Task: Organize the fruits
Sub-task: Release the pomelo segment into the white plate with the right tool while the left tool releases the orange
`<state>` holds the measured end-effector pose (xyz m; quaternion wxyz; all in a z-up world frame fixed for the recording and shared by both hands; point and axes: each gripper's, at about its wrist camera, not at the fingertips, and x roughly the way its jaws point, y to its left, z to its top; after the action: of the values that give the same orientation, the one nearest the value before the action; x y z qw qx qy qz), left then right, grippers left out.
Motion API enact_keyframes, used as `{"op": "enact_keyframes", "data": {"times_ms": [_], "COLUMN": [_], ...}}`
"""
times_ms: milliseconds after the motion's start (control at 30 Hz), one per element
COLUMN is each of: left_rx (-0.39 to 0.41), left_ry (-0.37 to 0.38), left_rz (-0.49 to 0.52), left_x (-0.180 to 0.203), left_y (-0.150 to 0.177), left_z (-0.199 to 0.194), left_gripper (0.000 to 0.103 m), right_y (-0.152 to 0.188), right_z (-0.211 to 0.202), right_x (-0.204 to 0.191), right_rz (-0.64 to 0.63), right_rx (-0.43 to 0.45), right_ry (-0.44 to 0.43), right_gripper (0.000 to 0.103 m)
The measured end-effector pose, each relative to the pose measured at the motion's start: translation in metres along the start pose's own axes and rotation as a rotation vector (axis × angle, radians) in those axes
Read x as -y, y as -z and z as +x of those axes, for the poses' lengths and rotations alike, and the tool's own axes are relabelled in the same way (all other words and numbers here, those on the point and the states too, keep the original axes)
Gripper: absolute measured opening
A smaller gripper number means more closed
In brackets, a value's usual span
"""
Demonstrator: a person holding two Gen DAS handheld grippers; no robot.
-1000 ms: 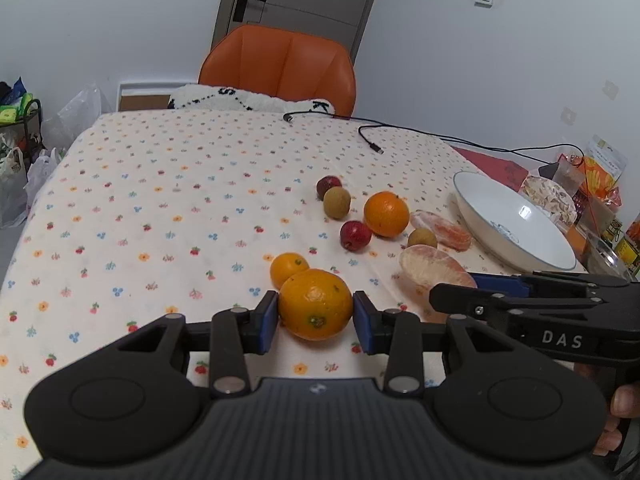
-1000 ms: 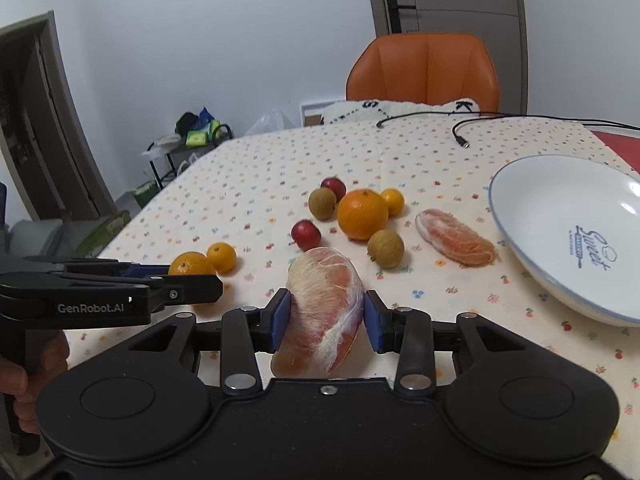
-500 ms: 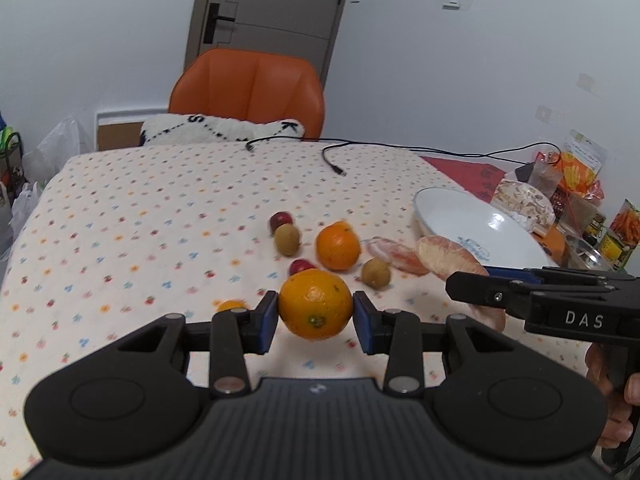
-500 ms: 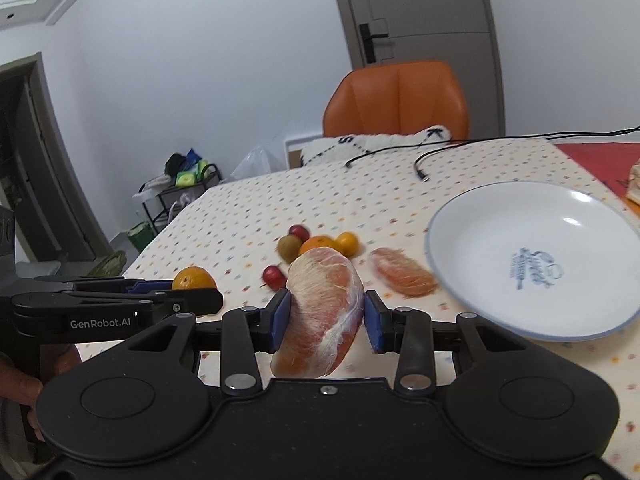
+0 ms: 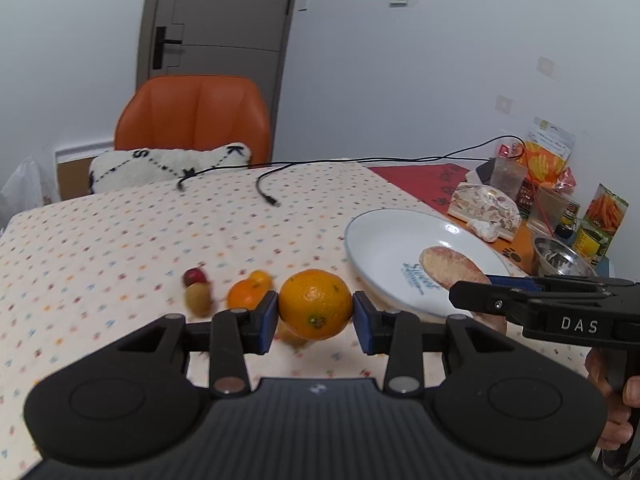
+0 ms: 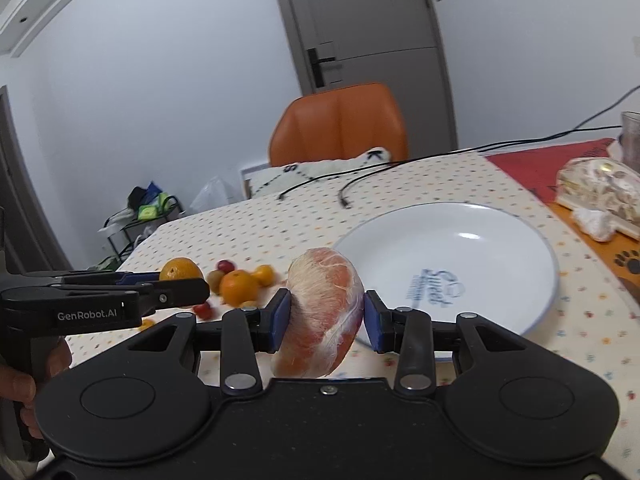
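Observation:
My left gripper (image 5: 316,315) is shut on a large orange (image 5: 315,304), held above the table just left of the white plate (image 5: 372,236). My right gripper (image 6: 325,316) is shut on a peeled grapefruit segment (image 6: 324,308), held over the plate's (image 6: 500,224) near left rim. In the left wrist view that segment (image 5: 448,266) shows over the plate, with the right gripper (image 5: 472,298) behind it. In the right wrist view the orange (image 6: 180,269) peeks above the left gripper (image 6: 192,284). Loose fruits lie on the cloth: an orange (image 5: 245,295), a brown fruit (image 5: 198,298), a red one (image 5: 194,276).
A black cable (image 5: 268,188) crosses the far table. Snack packets, a glass and a metal bowl (image 5: 560,256) crowd the right edge. An orange chair (image 5: 196,116) with a white cushion stands behind the table. A hand (image 5: 616,408) grips the right tool.
Both grippers have lifted and swung right toward the plate with their fruits. The grapefruit segment now hangs over the plate's rim; the loose fruits fall behind to the left.

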<state>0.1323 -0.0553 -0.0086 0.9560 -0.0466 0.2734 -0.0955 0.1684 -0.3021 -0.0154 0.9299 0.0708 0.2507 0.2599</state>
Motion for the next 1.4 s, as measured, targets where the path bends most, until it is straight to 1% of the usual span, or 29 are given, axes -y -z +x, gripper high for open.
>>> {"op": "enact_keyframes", "data": {"times_ms": [367,467,700,967,1067,1167,1267,1400], "left_rx": [-0.041,-0.057,-0.076,-0.112,-0.126,-0.120,-0.108,-0.097], "left_ry": [0.038,0.047,0.056,0.042,0.023,0.019,0.019,0.017], "left_rz": [0.056,0.055,0.083,0.086,0.085,0.080,0.085,0.074], "left_x": [0.035,0.043,0.065,0.073,0.074,0.074,0.074,0.070], "left_y": [-0.017,-0.021,-0.028,-0.027,-0.026,-0.026,-0.029,-0.032], "left_z": [0.042,0.057,0.082,0.102,0.107,0.106,0.102,0.094], "left_gripper": [0.038,0.038,0.038,0.038,0.038,0.040,0.042,0.046], "right_y": [0.003,0.003,0.003,0.003,0.003,0.002,0.001,-0.001], "right_z": [0.004,0.010,0.015,0.023,0.025,0.026,0.025,0.021], "right_x": [0.051,0.066,0.088,0.092,0.093,0.093,0.093,0.090], "right_rz": [0.060,0.083,0.120,0.108,0.112,0.111,0.118,0.109], "right_rx": [0.011,0.002,0.005,-0.006,-0.008,-0.013,-0.004,0.014], "right_ry": [0.064,0.086,0.083,0.085,0.089,0.098,0.108,0.108], "right_gripper": [0.037,0.037,0.037,0.037,0.038,0.039,0.043,0.043]}}
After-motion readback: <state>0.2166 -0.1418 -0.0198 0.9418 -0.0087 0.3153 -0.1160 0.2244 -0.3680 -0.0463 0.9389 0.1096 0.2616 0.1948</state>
